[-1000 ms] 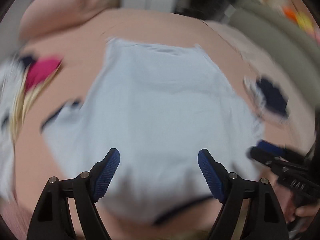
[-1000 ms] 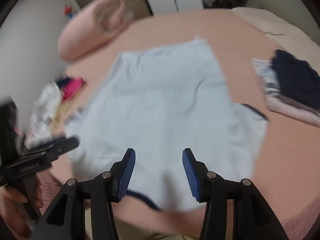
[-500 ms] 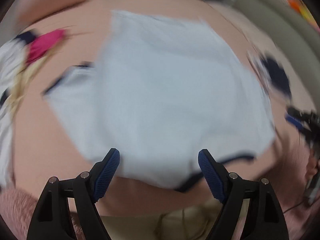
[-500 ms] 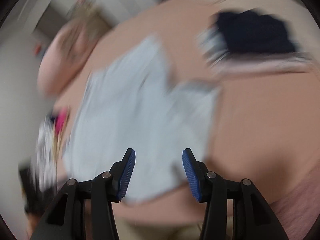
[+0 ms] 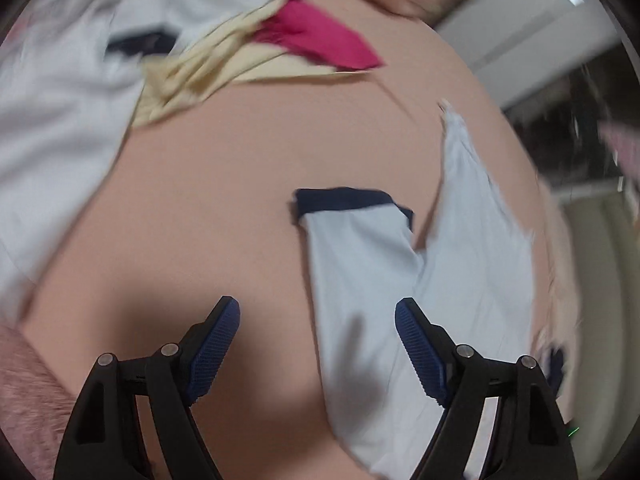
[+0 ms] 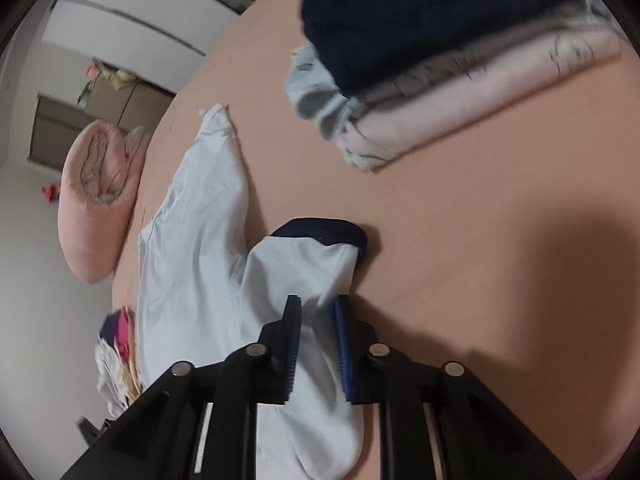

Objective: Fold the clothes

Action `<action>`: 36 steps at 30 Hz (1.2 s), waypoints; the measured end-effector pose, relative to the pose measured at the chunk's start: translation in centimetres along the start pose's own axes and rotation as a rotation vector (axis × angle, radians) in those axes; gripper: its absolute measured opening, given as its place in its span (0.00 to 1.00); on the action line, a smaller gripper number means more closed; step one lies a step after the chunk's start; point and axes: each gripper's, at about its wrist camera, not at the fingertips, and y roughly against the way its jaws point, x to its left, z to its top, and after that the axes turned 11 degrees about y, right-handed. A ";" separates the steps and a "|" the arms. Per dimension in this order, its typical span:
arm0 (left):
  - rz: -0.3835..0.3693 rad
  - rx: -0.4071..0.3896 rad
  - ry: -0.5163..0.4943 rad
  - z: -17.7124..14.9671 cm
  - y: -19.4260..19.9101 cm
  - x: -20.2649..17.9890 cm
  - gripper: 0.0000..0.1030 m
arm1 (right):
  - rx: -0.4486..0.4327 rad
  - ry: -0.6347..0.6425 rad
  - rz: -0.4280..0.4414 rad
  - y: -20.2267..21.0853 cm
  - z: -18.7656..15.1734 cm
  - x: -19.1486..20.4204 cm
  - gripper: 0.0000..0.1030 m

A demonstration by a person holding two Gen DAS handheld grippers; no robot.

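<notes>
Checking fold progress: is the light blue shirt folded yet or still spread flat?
Spread flat: light blue shirt lies open, both sleeves out, right gripper closing on one.

left hand-held gripper [image 5: 317,350] spread wide, right hand-held gripper [image 6: 317,347] nearly closed

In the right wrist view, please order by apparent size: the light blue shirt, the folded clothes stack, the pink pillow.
1. light blue shirt, largest, though it lies nearest the camera.
2. folded clothes stack, clearly smaller in the picture.
3. pink pillow, smallest; it lies far off at the bed's edge, so its true size is unsure.
</notes>
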 end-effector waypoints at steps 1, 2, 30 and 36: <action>-0.002 -0.043 0.035 0.0 0.2 0.5 0.75 | -0.002 -0.008 0.002 -0.1 -0.1 -0.2 0.14; -0.026 -0.058 0.060 0.1 0.3 0.7 0.75 | -0.005 -0.017 0.005 -0.2 -0.2 -0.3 0.14; -0.130 -0.074 -0.610 -5.2 1.8 -13.9 0.03 | -0.112 0.268 0.081 2.1 2.2 10.6 0.03; -0.164 0.081 -0.629 -7.8 -0.7 -14.4 0.04 | -0.021 0.379 0.115 -0.4 -1.1 14.8 0.03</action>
